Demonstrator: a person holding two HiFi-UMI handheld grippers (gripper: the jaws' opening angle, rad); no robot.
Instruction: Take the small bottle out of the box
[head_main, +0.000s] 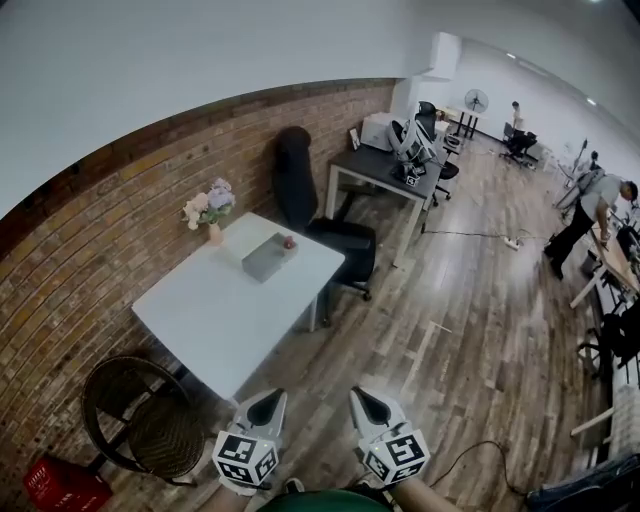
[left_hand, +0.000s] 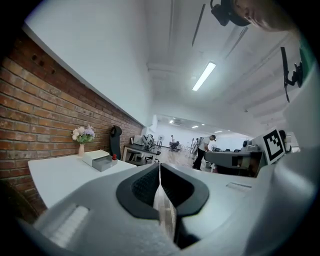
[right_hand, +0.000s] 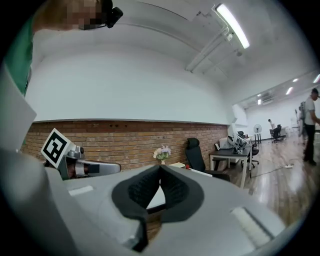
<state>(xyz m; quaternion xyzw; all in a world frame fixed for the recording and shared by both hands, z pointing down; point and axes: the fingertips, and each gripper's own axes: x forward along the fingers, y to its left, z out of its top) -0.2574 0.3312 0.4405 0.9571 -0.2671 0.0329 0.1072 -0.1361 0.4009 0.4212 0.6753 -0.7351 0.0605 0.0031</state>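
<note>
Left hand-held gripper (head_main: 266, 404), right hand-held gripper (head_main: 364, 401), side by side, jaws together

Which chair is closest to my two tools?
The round wicker chair by the white table's near corner; the two black office chairs stand farther back.

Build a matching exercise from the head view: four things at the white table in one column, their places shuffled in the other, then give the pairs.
Things
1. box
2. vase of flowers
3. wicker chair
4. red basket

Places
A. on the floor, in the view's bottom left corner
B. on the table, at the edge by the brick wall
C. on the floor at the table's near end
D. on the table, toward its far end

Pairs: 1-D, 2-B, 3-C, 4-A
</note>
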